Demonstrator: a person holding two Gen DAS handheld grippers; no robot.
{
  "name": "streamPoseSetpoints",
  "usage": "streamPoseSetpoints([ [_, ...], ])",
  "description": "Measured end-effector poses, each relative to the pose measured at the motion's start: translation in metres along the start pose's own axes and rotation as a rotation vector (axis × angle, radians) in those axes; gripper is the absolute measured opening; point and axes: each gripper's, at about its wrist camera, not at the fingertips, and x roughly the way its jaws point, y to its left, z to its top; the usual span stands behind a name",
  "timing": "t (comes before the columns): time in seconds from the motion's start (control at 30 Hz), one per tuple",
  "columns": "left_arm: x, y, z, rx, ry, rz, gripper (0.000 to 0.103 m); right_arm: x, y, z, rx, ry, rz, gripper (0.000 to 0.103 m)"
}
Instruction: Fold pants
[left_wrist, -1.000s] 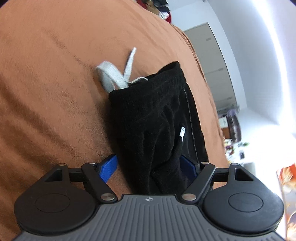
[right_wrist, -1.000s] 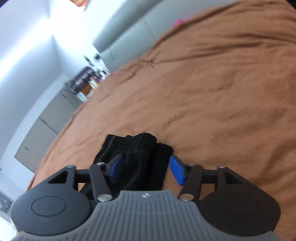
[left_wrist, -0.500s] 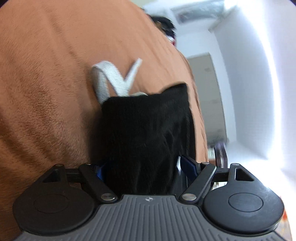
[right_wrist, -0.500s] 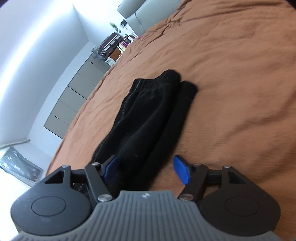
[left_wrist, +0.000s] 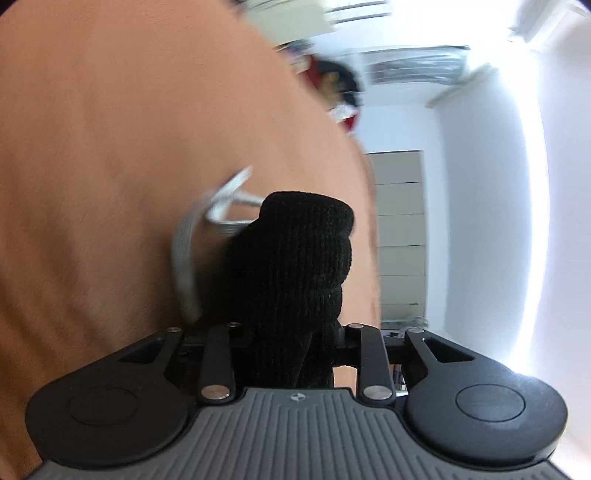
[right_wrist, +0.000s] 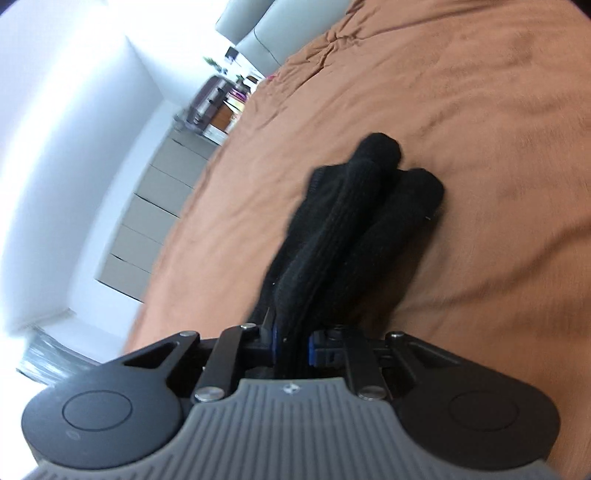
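**A:** so where are the pants (left_wrist: 291, 266) at right now?

**B:** bunched up in the lower middle of both frames, lying on the brown bedspread (left_wrist: 110, 166). In the left wrist view the left claw (left_wrist: 288, 343) is clamped down on a fat wad of the black ribbed fabric, which fills the gap between the linkages so you can't even see the blue pads. The white drawstring (left_wrist: 192, 243) hangs out to the left of the bundle, pretty blurred.

**A:** and the other one?

**B:** right claw (right_wrist: 291, 347) is pinched on the pants too. Its blue pads (right_wrist: 317, 349) sit close together with black cloth squeezed between them. From there the fabric runs up toward the centre of the frame as two rolled ridges side by side, ends resting on the bedspread.

**A:** anything else in shot?

**B:** a beige chest of drawers (right_wrist: 162, 206) at the left of the right wrist view, against a white wall, and cluttered stuff in the upper middle, too blurry to tell what.
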Motion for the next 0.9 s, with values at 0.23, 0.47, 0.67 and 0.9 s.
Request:
streamPoseSetpoints([
  [0.23,-0.069,0.014,0.073,0.014,-0.099,0.098,0.034,-0.045,0.005,-0.058,0.063,0.179,0.045,0.009],
  [0.47,-0.071,0.065,0.09,0.003,0.013,0.192,0.048,-0.041,-0.047,-0.111,0.031,0.207,0.039,0.013],
  [0.67,-0.086,0.046,0.071,0.165,-0.005,0.194,0.06,-0.044,-0.065,-0.079,0.222,0.022,0.103,0.048],
  [0.9,-0.114,0.014,0.044,0.327,-0.031,0.22,0.063,-0.017,-0.045,-0.059,0.032,-0.019,-0.103,0.016],
])
